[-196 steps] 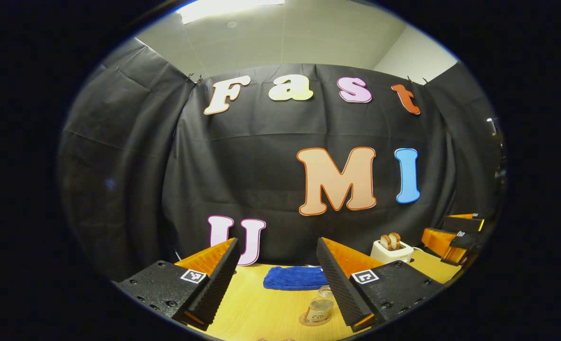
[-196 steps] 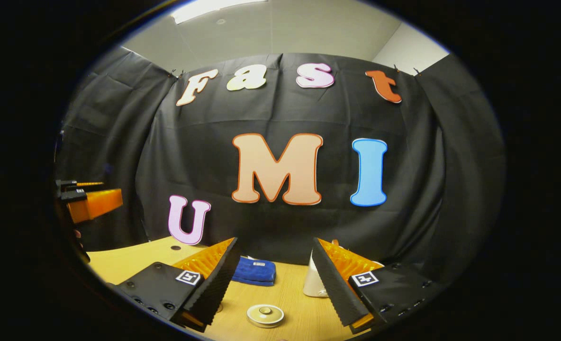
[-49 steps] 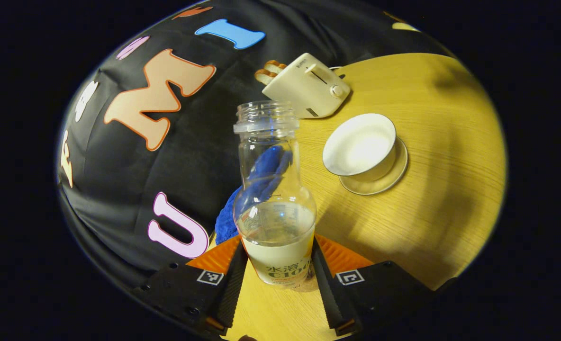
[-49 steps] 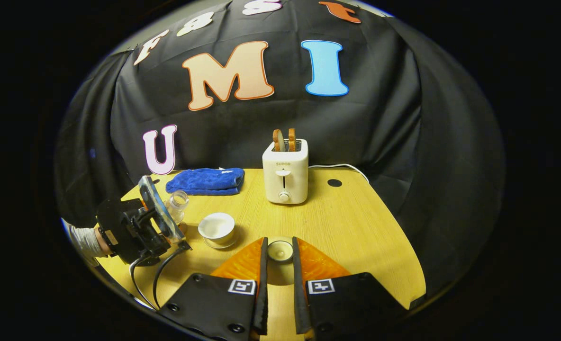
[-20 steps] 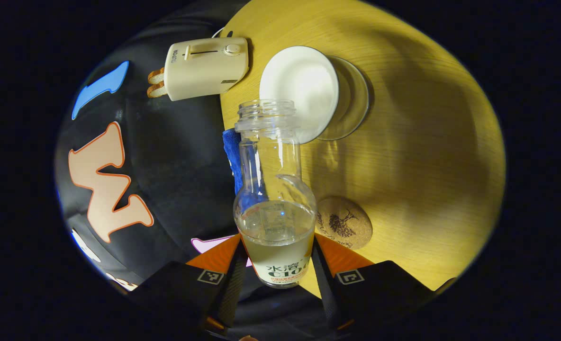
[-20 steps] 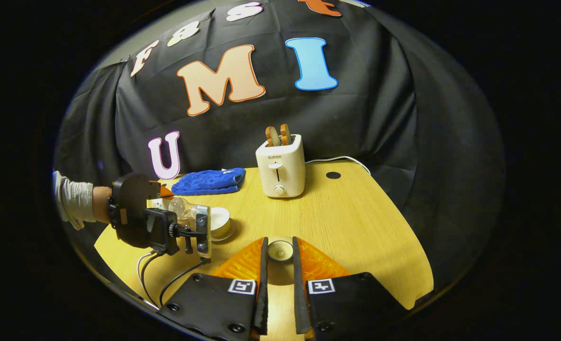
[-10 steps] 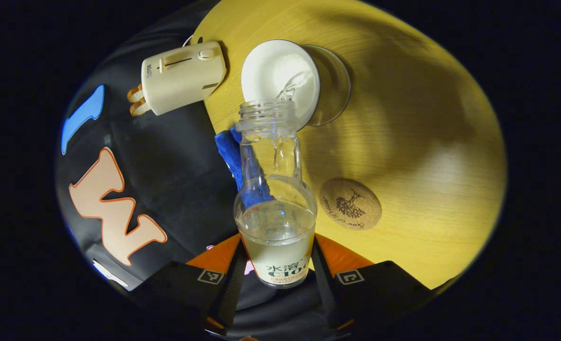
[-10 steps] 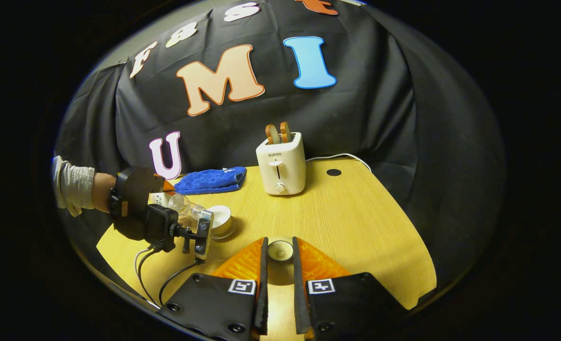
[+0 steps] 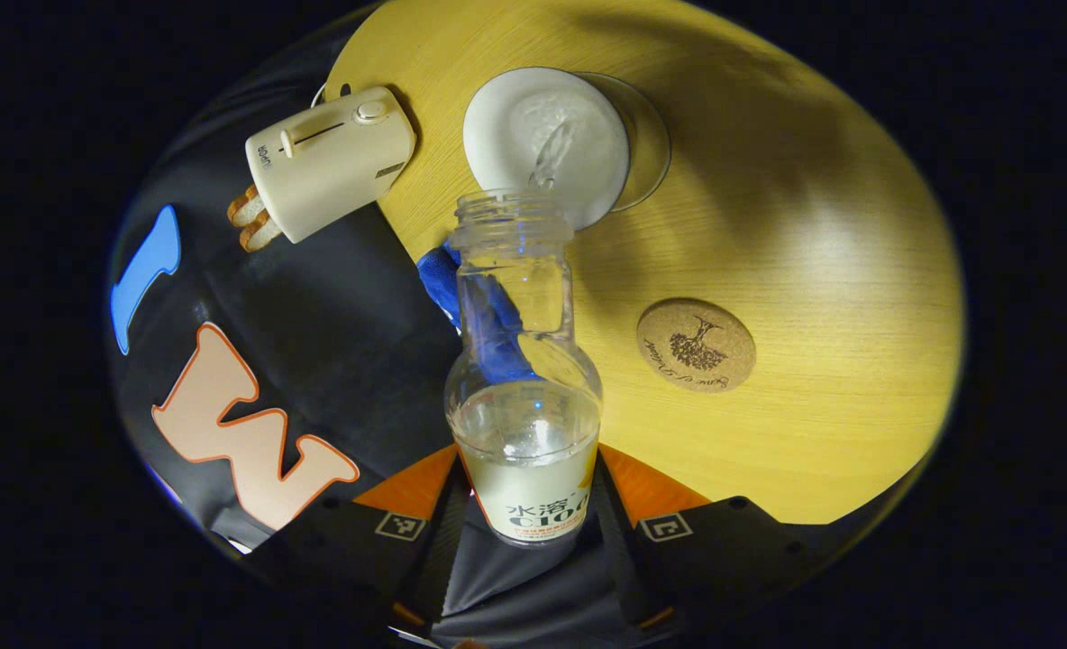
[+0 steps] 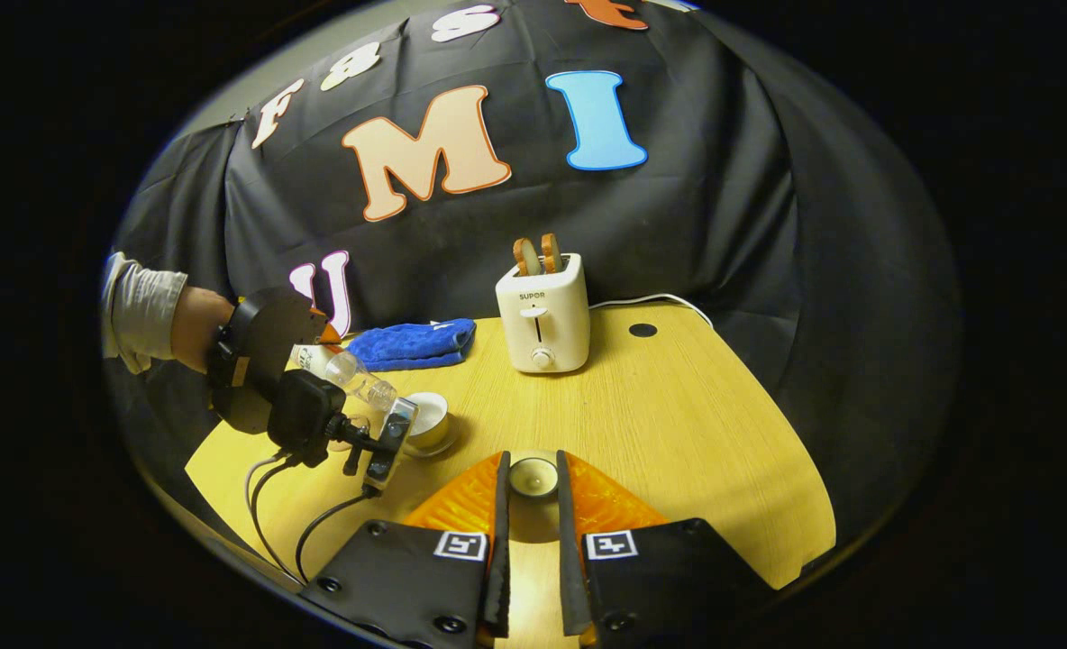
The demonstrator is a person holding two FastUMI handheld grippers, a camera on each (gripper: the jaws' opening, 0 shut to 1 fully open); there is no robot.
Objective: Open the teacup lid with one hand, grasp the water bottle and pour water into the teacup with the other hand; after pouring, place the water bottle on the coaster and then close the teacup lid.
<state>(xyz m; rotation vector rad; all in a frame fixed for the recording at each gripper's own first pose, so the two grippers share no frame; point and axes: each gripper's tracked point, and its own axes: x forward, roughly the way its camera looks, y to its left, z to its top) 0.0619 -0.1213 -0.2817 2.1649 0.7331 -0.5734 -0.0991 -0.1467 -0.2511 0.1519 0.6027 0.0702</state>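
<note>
One water bottle [image 9: 524, 397] is clamped tilted in the left tool [image 9: 526, 505], water streaming into one teacup [image 9: 547, 135]. One coaster [image 9: 696, 345] is seen beside it on the table [image 9: 813, 270]. One lid [image 10: 532, 477] is gripped by the right tool [image 10: 530, 505]; one toaster [image 10: 542, 311], one blue cloth [image 10: 412, 345] behind.

Bottle mouth [image 9: 511, 216] over teacup [image 9: 547, 144]; coaster [image 9: 696, 345] beside

My left gripper [image 9: 526, 505] clamps water bottle [image 9: 524, 397], tipped; water streams from its mouth into open teacup [image 9: 547, 144]. Coaster [image 9: 696, 345] bare on table [image 9: 813, 252].
</note>
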